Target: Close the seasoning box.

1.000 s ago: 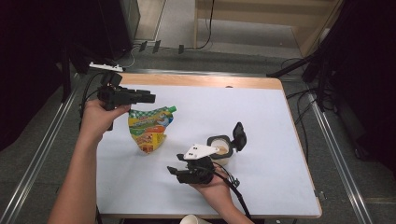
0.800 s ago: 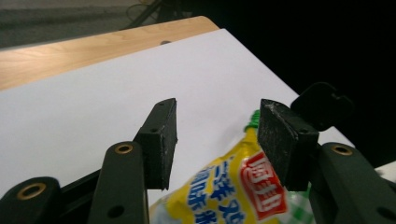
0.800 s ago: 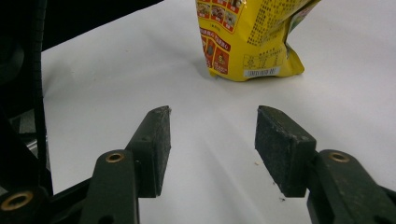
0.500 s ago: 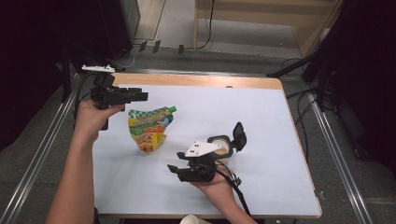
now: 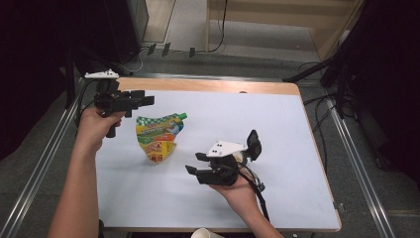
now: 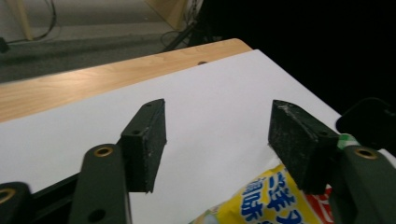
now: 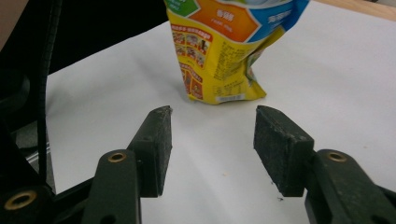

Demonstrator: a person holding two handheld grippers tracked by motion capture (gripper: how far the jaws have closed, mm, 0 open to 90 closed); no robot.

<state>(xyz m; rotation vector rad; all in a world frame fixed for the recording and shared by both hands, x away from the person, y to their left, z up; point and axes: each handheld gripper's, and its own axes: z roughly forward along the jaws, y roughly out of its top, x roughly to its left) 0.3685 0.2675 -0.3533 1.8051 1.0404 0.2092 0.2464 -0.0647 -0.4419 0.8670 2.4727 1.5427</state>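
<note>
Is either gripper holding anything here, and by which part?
Nothing is held. The left gripper and right gripper both stand open with nothing between the jaws; the yellow pouch stands free on the table.

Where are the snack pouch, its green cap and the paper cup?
snack pouch (image 5: 157, 138), high view, middle of its printed front.
green cap (image 5: 183, 116), high view, tip of the spout.
paper cup (image 5: 205, 233), high view, rim at the table's near edge.

A yellow and green snack pouch (image 5: 158, 136) with a green cap at its upper right corner rests on the white table (image 5: 277, 129), left of the table's centre. Its printed face is creased, its narrow bottom end pointing toward the near edge.
</note>
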